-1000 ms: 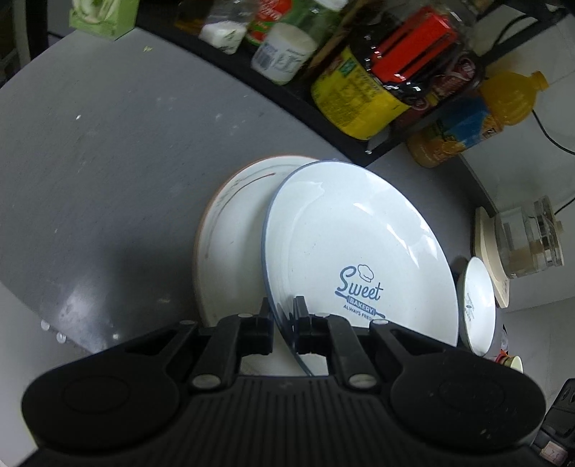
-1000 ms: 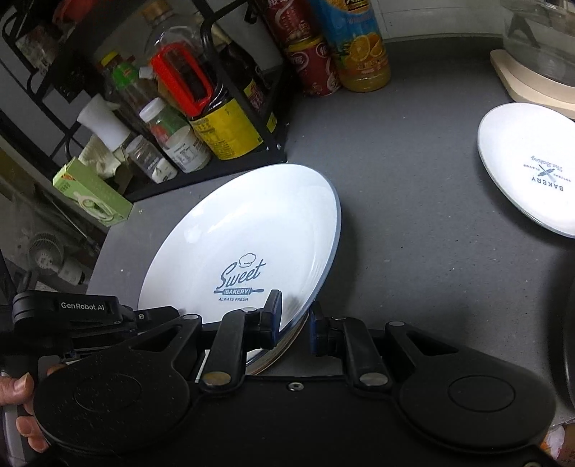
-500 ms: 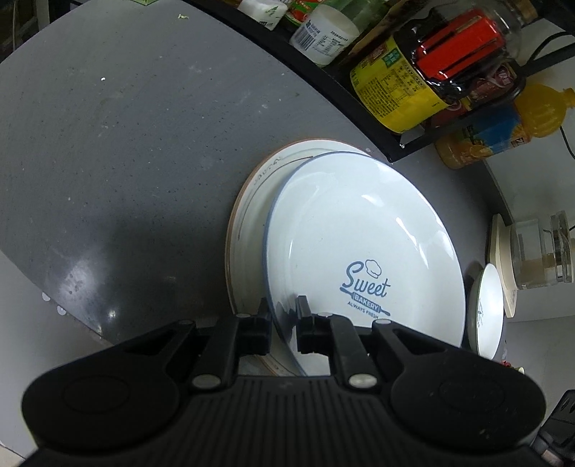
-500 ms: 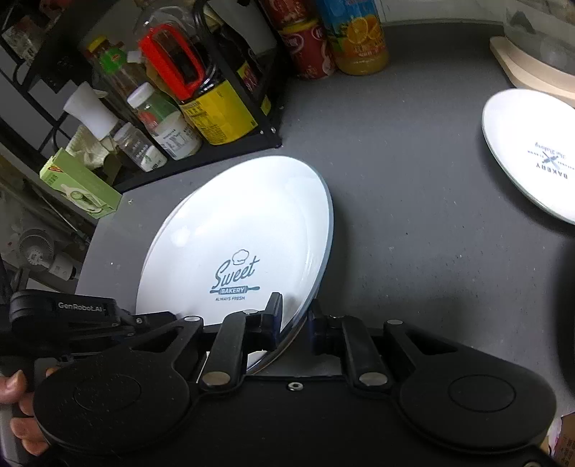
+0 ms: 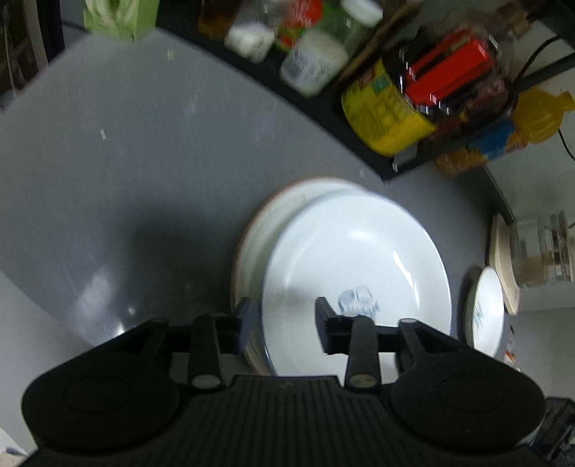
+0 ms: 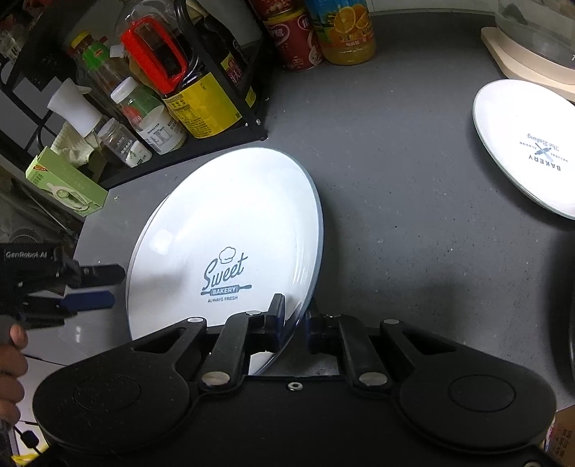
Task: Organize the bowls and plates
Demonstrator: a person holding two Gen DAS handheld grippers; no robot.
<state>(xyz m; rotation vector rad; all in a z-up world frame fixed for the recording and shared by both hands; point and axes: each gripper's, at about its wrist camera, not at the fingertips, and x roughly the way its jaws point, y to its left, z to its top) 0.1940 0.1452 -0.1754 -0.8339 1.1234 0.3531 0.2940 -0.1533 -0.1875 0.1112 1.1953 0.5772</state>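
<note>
A white blue-rimmed "Sweet Bakery" plate (image 5: 355, 273) (image 6: 222, 237) lies on a white brown-rimmed plate (image 5: 266, 215) on the grey counter. My left gripper (image 5: 284, 323) is open, its jaws astride the plates' near edge; it also shows in the right wrist view (image 6: 102, 283) just left of the plate. My right gripper (image 6: 294, 316) is shut on the blue-rimmed plate's near right rim. A second white "Bakery" plate (image 6: 528, 143) (image 5: 485, 312) lies apart at the right.
A black rack (image 6: 187, 143) with sauce bottles and jars stands behind the plates. A green box (image 6: 66, 183) sits at its left. Cans and an orange juice bottle (image 6: 345, 32) stand at the back. A glass jug on a cream base (image 6: 532, 54) is far right.
My left gripper has opened and let go of the blue-rimmed plate's rim, drawing back slightly. The plate has settled over the brown-rimmed plate. My right gripper still holds it.
</note>
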